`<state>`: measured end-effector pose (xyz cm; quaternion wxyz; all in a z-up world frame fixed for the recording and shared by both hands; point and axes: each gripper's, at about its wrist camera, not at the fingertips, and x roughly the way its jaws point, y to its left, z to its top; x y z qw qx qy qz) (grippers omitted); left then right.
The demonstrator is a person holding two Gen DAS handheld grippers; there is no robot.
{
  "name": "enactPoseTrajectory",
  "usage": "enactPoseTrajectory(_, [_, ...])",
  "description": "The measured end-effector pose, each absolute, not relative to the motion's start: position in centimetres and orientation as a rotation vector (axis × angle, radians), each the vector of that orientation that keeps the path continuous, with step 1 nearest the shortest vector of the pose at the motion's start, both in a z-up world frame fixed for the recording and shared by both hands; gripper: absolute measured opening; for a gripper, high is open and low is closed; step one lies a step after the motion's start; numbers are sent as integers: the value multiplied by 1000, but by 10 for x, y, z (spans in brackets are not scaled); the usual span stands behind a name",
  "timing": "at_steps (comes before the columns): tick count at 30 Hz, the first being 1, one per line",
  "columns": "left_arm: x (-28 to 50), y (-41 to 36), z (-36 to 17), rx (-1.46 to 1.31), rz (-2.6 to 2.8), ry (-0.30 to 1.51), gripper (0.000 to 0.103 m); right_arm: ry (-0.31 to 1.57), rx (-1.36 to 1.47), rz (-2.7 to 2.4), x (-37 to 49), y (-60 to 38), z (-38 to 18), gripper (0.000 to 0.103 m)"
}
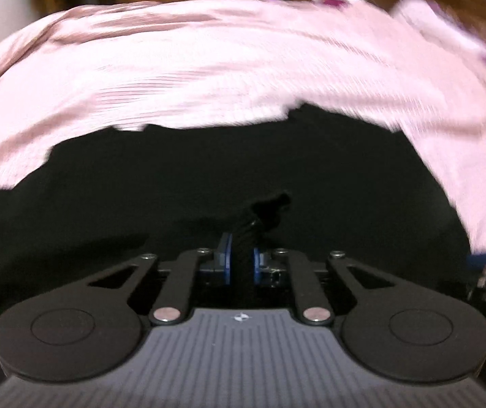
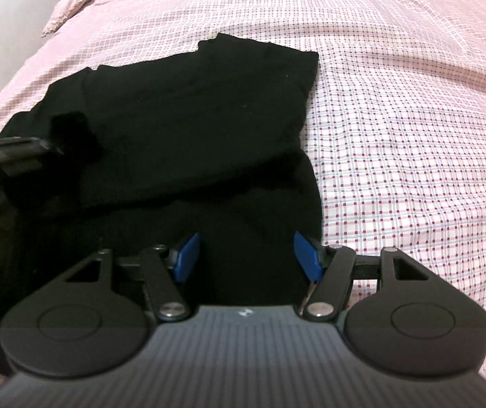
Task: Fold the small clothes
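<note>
Left claw (image 1: pixel 242 258) pinches black garment (image 2: pixel 188 119); right claw (image 2: pixel 247 255) gapes.

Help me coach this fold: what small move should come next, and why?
Probably carry the left gripper, shut on a bunched edge of the black knit garment, across the checked pink bedsheet to lay the fold; the right gripper hangs open, holding nothing.

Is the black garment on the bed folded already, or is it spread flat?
Partly folded: the black garment has one layer lying over another. The left gripper pinches a bunch of it.
</note>
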<state>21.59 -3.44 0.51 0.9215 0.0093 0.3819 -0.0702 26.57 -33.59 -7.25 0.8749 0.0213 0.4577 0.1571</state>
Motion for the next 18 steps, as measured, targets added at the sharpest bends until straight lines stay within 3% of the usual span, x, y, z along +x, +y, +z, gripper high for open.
enactPoseTrajectory(7, [186,46,27,-68,80,696,13,957,31,324,262,-336,-70,63])
enactPoseTrajectory(18, [128,140,2,-250,157,828,14,990,-52,323,271,-323,-69,63])
